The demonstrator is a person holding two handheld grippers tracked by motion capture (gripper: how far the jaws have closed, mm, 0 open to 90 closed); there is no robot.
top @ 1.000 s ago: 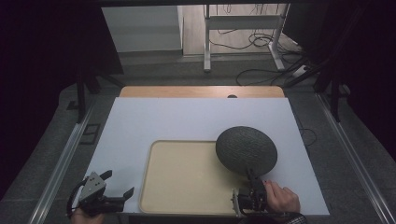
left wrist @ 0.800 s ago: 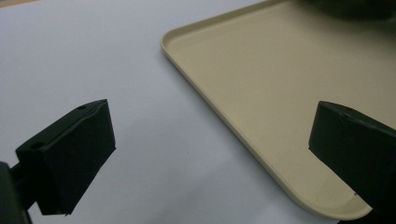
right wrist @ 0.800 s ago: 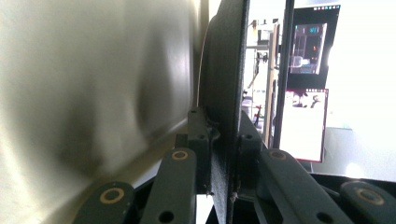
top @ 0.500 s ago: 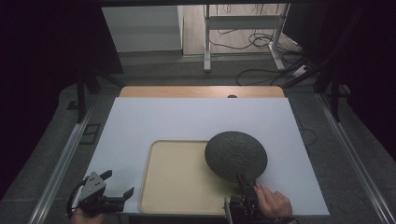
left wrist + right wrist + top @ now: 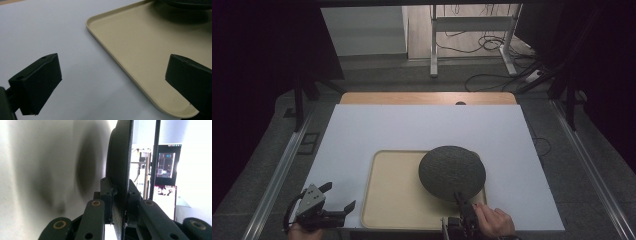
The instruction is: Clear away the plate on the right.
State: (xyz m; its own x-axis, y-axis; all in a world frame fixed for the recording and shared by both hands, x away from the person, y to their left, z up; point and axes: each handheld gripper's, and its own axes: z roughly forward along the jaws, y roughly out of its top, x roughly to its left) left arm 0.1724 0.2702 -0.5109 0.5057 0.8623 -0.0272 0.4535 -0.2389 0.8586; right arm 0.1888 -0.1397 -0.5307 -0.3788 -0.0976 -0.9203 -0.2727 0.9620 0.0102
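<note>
Half done, I judge — right tool [image 5: 460,204] clamps the dark plate [image 5: 452,172] above the tray [image 5: 392,200], unreleased; left tool [image 5: 338,198] gapes wide.

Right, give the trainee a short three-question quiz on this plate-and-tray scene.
1. True or false: the right gripper is clamped on the rim of the dark plate.
2. What is the plate held above? A) bare white table B) beige tray C) floor
3. How do the left gripper's jaws stand?

Key: 1 true. 2 B. 3 Wide open, holding nothing, beside the tray's left edge.
</note>
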